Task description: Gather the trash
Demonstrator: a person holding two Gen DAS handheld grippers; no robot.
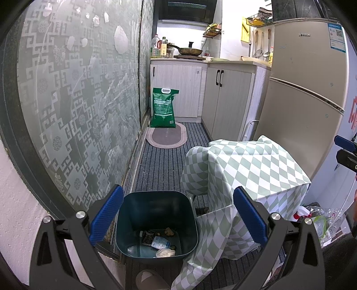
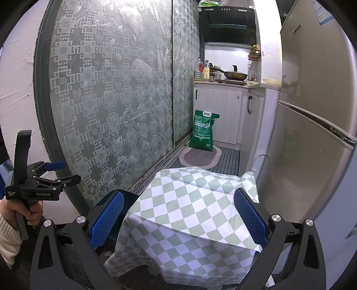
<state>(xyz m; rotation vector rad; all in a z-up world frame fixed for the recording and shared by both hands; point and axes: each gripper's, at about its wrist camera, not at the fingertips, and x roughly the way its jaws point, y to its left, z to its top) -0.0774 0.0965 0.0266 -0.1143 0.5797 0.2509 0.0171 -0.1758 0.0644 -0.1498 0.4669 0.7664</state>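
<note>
Nearest to the left wrist camera, the left tool [image 1: 178,214] hangs with its blue pads [image 1: 106,215] wide apart, nothing between them. Directly below and between the pads stands a dark bin [image 1: 156,225] on the striped floor mat [image 1: 162,165]. Trash lies at the bottom of the bin: a crushed plastic bottle [image 1: 160,242], a crumpled white wad [image 1: 165,252] and some small dark scraps. A slipper toe [image 1: 149,280] shows at the near edge.

Just right of the bin, touching its rim, a green-and-white checked cloth [image 1: 245,174] covers a low counter and drapes down to the floor. At the near right of the cloth sit clear plastic wrappers and a spray bottle [image 1: 300,213].

In the right wrist view, the right tool [image 2: 178,219] is likewise spread apart and empty, above the bare checked cloth. At the left, a hand [image 2: 33,212] grips the handle of the left tool.

Farther off, an oval rug [image 1: 166,136] lies on the floor mat, with a green sack [image 1: 164,108] upright at its far edge against the cabinets [image 1: 178,89]. A patterned glass door [image 1: 78,100] runs along the left; a fridge [image 1: 305,89] stands at the right. On the far worktop, a pan [image 1: 189,51] sits beside several bottles [image 1: 159,46], under a range hood [image 1: 187,10].
</note>
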